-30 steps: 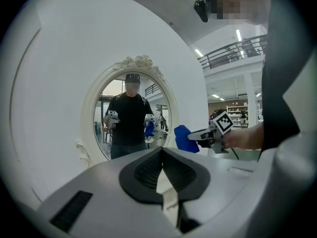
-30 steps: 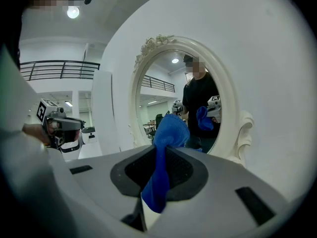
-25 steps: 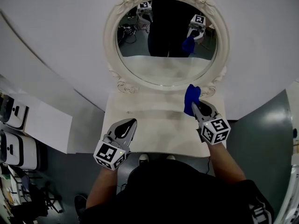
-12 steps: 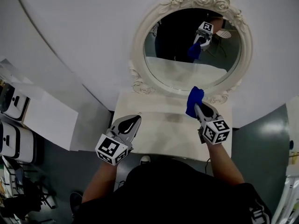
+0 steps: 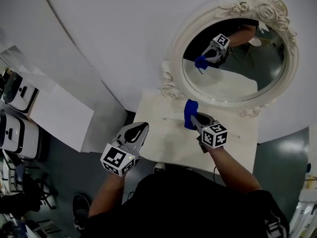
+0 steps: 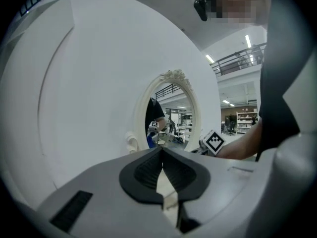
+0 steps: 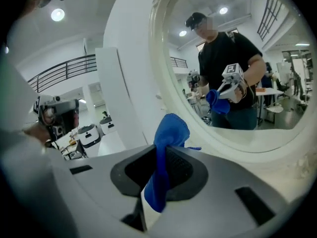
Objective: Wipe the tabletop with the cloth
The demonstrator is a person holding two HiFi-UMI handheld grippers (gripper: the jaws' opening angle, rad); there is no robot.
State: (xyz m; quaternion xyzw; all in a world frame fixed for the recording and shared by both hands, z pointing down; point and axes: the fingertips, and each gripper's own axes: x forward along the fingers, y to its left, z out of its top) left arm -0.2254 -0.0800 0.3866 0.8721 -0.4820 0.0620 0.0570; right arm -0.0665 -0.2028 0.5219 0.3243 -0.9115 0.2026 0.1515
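Since the earlier frame the view has swung left, putting the mirror (image 5: 230,81) in the upper right. The right gripper (image 5: 194,119) has carried the blue cloth (image 5: 189,112) leftward along the back of the tabletop (image 5: 233,145). It is clamped on the cloth, just below the mirror's lower-left frame. The left gripper (image 5: 140,128), clenched on nothing, hovers lower left by the tabletop's edge. Wiping looks under way, and the nearer part is probably still to do. The tabletop is pale and bare, with a curved white wall and dark floor around it.

Soft, even indoor light; ceiling lamps (image 7: 57,15) glare white; heavy fisheye bending, dark vignetted corners; near foreground blurred.
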